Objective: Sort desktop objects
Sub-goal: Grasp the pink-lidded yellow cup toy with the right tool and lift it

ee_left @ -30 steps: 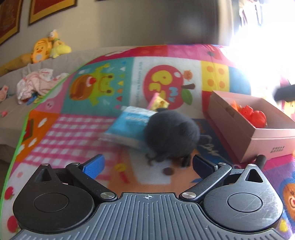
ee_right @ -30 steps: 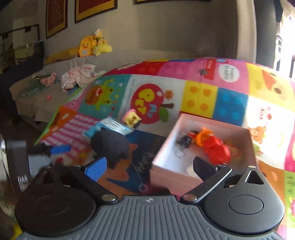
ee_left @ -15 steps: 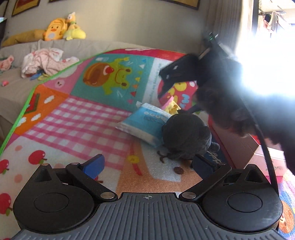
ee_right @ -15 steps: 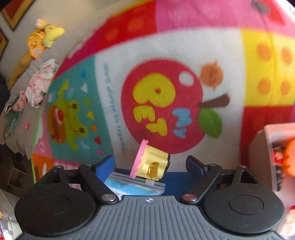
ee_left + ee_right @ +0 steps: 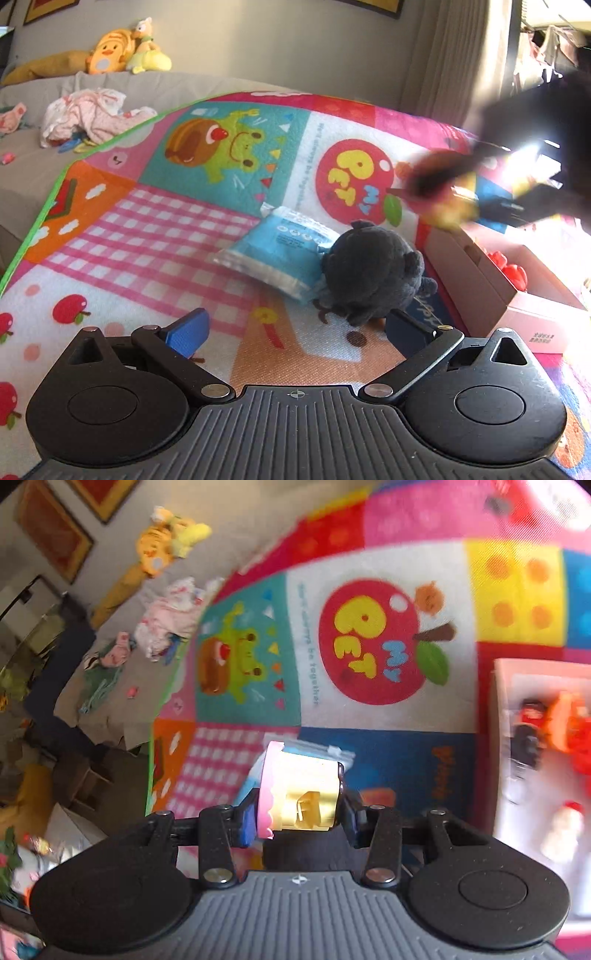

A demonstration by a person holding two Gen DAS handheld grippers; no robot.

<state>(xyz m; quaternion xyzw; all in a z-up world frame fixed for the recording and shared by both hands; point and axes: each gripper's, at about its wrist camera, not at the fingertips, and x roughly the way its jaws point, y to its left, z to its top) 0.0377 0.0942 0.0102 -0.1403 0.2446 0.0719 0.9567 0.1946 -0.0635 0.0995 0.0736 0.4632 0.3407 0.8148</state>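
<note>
My right gripper (image 5: 299, 819) is closing its jaws on a yellow toy with a pink scalloped end (image 5: 303, 790), and both pads press its sides. In the left wrist view that toy (image 5: 447, 214) shows as a yellow blur in the air near the far corner of the pink cardboard box (image 5: 480, 280). On the mat, a black plush (image 5: 373, 277) leans against a blue tissue pack (image 5: 273, 251). The plush sits just ahead of the right finger of my left gripper (image 5: 295, 328), which is open and holds nothing.
The box (image 5: 496, 701) holds red and orange toys (image 5: 576, 731) and a small white figure (image 5: 561, 827). The colourful play mat (image 5: 147, 236) covers a grey bed. Crumpled clothes (image 5: 92, 110) and yellow plush toys (image 5: 122, 55) lie at the far left.
My right gripper swung from the box to the yellow toy, closed on it and lifted it off the mat beside the tissue pack. My left gripper shifted slightly and stayed open.
</note>
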